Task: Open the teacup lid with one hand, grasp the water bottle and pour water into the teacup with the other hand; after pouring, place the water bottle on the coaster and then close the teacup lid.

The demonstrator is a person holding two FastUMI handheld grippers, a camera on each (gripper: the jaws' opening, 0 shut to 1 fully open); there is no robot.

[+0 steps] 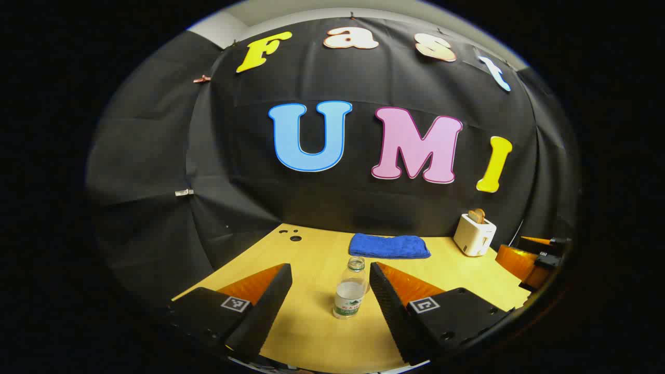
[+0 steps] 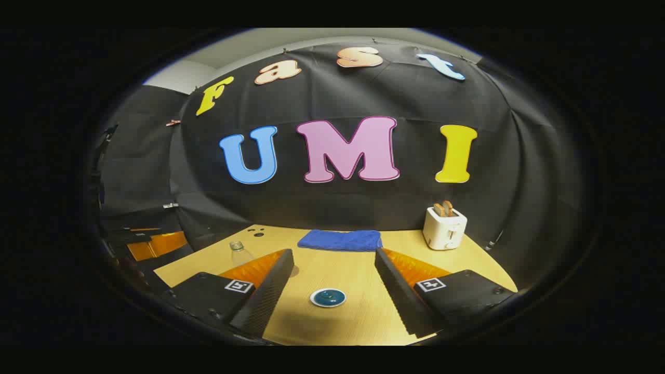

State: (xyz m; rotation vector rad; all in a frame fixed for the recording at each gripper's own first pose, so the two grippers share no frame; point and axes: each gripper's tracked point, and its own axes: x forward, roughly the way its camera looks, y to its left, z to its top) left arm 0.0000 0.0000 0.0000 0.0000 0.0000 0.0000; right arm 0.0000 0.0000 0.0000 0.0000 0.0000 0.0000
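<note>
Both grippers spread wide over the wooden table (image 1: 311, 332), holding nothing

Left gripper (image 1: 330, 283), low in the left gripper view, frames the uncapped water bottle (image 1: 350, 293) at lower centre; right gripper (image 2: 332, 267) frames a round blue coaster (image 2: 328, 297); farther back lie a folded blue towel (image 2: 340, 240) and, at right, a white toaster (image 2: 444, 227)

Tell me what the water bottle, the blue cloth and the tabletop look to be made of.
Water bottle: clear, thin plastic by the look; you see through its wall, label band low down.
Blue cloth: soft, matte fabric, probably terry or microfibre; folded with rounded edges.
Tabletop: light wood or wood-look laminate, smooth, faint grain; which one is unclear.
</note>
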